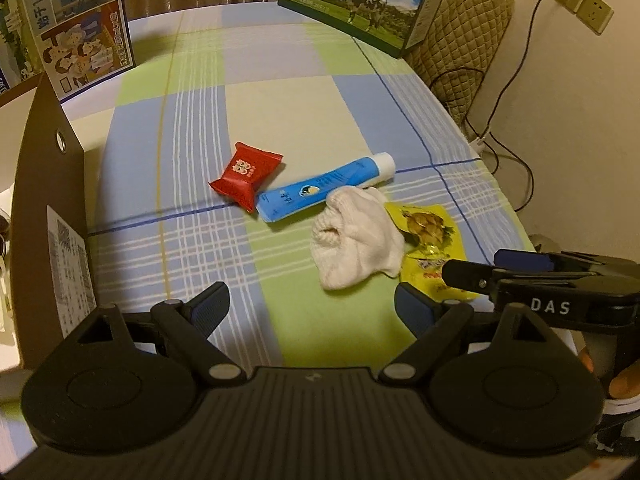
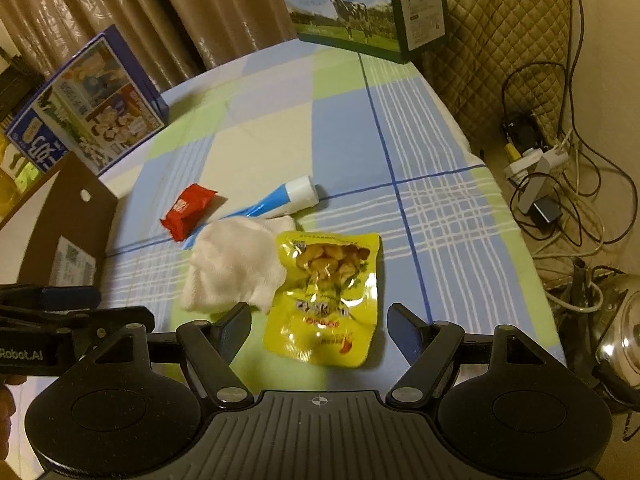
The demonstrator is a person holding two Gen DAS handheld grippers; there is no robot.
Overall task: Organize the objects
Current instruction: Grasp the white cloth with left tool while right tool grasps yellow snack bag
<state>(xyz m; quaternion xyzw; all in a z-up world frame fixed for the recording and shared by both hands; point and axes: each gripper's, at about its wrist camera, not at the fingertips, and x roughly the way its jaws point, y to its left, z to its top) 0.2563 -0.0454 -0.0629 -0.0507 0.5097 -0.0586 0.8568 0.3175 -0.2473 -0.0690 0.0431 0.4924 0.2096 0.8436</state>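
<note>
So we've got four bits bunched up mid-table on the checked cloth [image 1: 280, 100]: a red candy packet [image 1: 246, 178], a blue toothpaste tube [image 1: 324, 186], a white sock [image 1: 356, 236] and a yellow snack pouch [image 2: 324, 296]. From the left wrist view the candy sits at about 11 o'clock from the sock, the tube runs toward 12 to 1 o'clock, and the pouch pokes out at 3 to 4 o'clock. There's a brown cardboard box [image 1: 44, 200] off at 9 o'clock, which we reckon is where stuff goes, but that's a guess.

Both tools are hanging above the table with nothing in them. Our left gripper [image 1: 312, 308] has its jaws spread wide, and our right gripper [image 2: 320, 326] is spread wide too, with the bottom of the pouch sitting between its fingers in its own view.

What could go sideways:
- The sock overlaps the tube's flat end and looks to cover the pouch's edge, so grabbing the pouch may drag the sock along.
- That pouch is shiny and flat, so the pads could just skate over it.
- The tube is round at the cap and could roll if nudged.
- The two tools are right beside each other, so we could bump them together.
</note>
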